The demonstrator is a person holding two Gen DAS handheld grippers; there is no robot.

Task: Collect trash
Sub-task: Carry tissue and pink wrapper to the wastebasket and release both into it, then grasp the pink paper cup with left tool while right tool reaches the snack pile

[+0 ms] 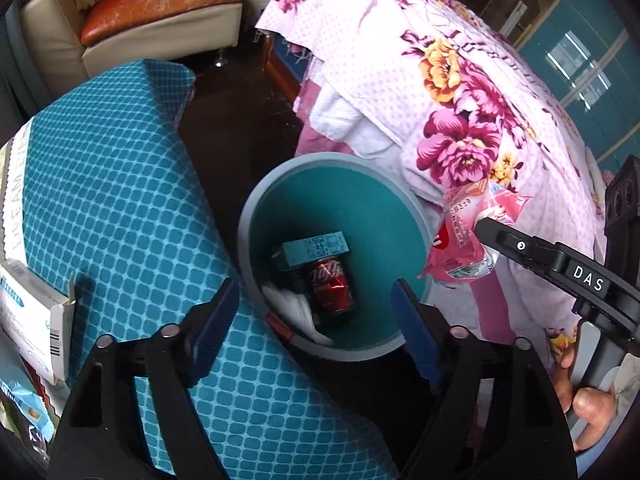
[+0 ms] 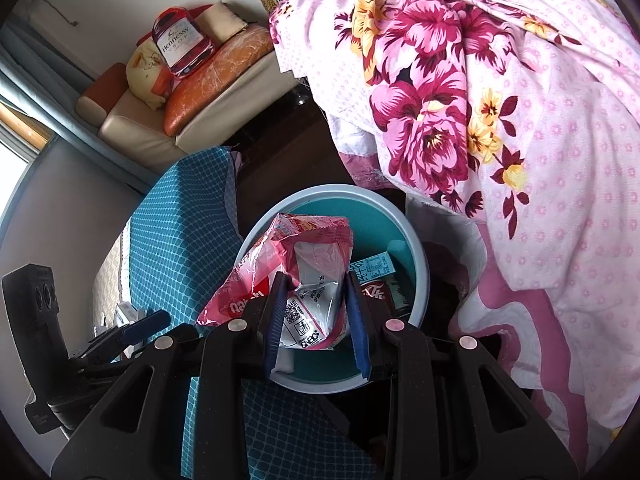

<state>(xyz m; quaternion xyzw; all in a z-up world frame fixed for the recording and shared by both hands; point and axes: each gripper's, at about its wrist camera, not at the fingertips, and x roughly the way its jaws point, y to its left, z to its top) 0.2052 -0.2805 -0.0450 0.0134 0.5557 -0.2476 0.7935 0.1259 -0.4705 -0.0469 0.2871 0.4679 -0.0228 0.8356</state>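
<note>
A round bin (image 1: 248, 216) with a teal inside stands on the dark floor. It holds a red cola can (image 1: 332, 284), a teal carton (image 1: 314, 248) and white tissue (image 1: 292, 306). My left gripper (image 1: 314, 286) hangs over the bin's near rim, open, with nothing between its blue pads. My right gripper (image 2: 316, 280) is shut on a crumpled pink and white plastic wrapper (image 2: 312, 248), held over the bin (image 2: 420, 280). In the left wrist view that wrapper (image 1: 464, 232) hangs by the bin's right rim from the right gripper's fingertip (image 1: 486, 226).
A blue checked cushion (image 1: 120, 200) lies left of the bin, with a white cardboard box (image 1: 32, 320) on its edge. A floral bedcover (image 1: 460, 100) drapes down on the right. A cream and orange sofa (image 1: 160, 12) stands at the back. A person's hand (image 1: 588, 400) holds the right gripper.
</note>
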